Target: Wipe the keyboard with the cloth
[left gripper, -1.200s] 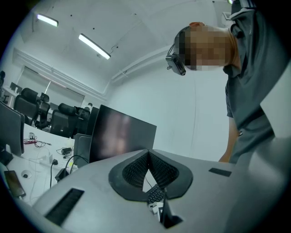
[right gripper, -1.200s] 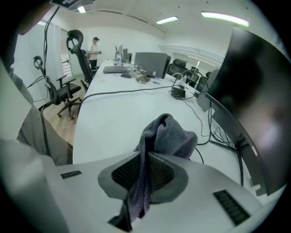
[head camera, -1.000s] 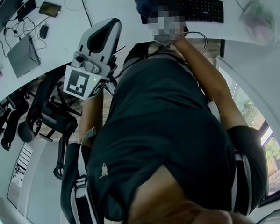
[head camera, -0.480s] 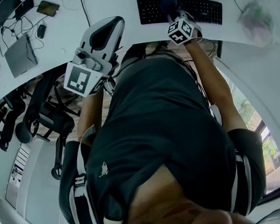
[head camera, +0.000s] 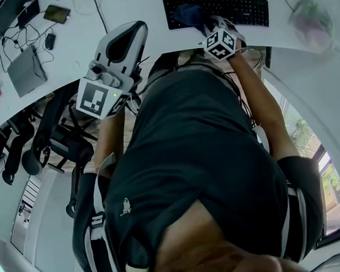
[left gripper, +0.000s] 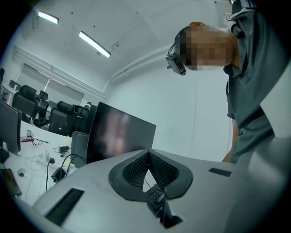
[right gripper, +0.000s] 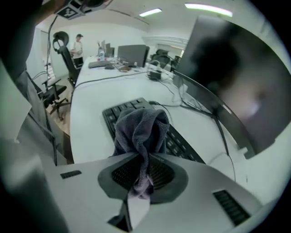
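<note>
Desk (head camera: 146, 14), right gripper (head camera: 207, 28) clamps cloth (head camera: 187, 14), slid left along keyboard (head camera: 240, 9), left gripper (left gripper: 148, 154) closed

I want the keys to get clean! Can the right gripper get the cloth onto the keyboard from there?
Probably yes. The right gripper is shut on the cloth, which hangs right over the keyboard. Nothing shows between them, so a small dip should press it onto the keys.

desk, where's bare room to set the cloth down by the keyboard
In the head view, bare desk lies left of the keyboard, up to a black cable, and in a narrower strip between keyboard and clear bag. The far left is crowded with devices.
</note>
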{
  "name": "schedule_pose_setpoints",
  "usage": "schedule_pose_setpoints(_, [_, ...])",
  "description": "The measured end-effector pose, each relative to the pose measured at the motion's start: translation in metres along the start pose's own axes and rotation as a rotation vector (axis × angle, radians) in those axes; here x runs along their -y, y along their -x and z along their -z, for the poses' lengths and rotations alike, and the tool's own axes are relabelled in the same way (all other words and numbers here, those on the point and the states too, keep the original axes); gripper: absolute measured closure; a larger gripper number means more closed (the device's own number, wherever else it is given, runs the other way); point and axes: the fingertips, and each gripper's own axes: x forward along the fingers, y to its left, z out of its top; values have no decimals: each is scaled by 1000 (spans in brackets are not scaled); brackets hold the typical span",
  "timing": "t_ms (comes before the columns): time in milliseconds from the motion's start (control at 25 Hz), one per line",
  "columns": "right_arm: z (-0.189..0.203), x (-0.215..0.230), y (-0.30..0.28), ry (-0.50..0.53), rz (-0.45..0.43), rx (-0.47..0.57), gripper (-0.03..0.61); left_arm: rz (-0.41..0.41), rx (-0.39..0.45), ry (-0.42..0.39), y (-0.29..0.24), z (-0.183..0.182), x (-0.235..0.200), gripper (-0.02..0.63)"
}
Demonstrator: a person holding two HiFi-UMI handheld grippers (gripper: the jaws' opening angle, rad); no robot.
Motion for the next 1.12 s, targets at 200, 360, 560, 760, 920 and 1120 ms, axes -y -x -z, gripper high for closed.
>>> schedule_pose_setpoints(200, [90,64,28,-193,153,-144,532,16,1,7,-8,2,7,609])
schedule_pose_setpoints(360, [62,44,17,-105,134,-124,532,35,-14,-2,-18,5,14,609])
schedule_pose_setpoints(560, [5,5,-4,-51,44,1,532,68,-32,-19,-38,6,31,609])
schedule_pose_setpoints(760, [41,31,9,-92,59,24,532,80,-44,-21,-55,8,44,609])
schedule_pose_setpoints(920, [105,76,29,-173,147,-65,532,84,-43,-17,-63,9,54,609])
schedule_pose_setpoints(1120, [105,74,30,-99,153,-104,532,85,-44,-18,-71,13,61,609])
